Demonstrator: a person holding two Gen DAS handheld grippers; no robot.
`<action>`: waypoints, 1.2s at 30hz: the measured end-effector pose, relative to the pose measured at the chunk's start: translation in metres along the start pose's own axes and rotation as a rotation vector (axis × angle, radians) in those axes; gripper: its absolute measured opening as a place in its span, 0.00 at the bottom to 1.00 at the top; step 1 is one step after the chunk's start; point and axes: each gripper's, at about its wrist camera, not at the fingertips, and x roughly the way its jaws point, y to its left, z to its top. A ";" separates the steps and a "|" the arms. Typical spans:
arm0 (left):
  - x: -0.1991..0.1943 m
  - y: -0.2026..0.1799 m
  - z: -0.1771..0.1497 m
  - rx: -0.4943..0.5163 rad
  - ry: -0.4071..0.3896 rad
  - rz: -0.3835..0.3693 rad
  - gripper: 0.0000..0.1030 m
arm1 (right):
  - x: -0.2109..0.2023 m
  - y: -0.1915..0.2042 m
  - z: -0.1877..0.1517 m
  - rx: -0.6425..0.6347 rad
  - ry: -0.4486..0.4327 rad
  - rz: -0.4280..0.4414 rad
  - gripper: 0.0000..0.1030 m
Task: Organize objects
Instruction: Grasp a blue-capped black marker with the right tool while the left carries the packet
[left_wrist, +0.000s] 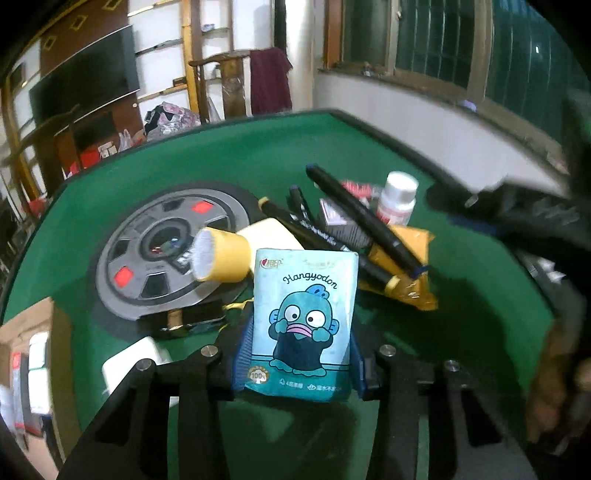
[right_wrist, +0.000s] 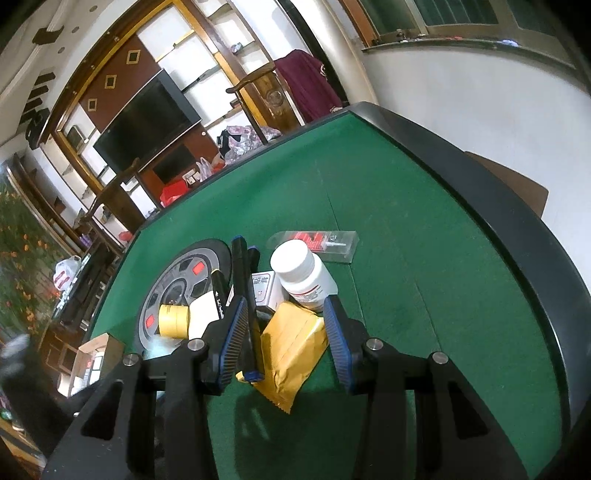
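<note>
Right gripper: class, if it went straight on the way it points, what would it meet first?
Probably the yellow packet, lying between the open jaws of the right gripper, with a black pen beside it; depth is unclear.

Green felt (right_wrist: 424, 229) right of the bottle (right_wrist: 304, 275) lies open; pens (right_wrist: 243, 273), tape (right_wrist: 173, 320) and packet (right_wrist: 291, 343) crowd the middle.
</note>
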 end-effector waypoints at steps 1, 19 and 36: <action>-0.015 0.004 -0.002 -0.018 -0.020 -0.007 0.37 | 0.000 0.001 0.000 -0.004 0.000 -0.003 0.40; -0.141 0.121 -0.074 -0.280 -0.147 0.065 0.37 | 0.040 0.058 0.015 -0.167 0.117 -0.033 0.40; -0.126 0.176 -0.100 -0.376 -0.134 0.103 0.37 | 0.080 0.064 0.021 -0.219 0.166 -0.240 0.12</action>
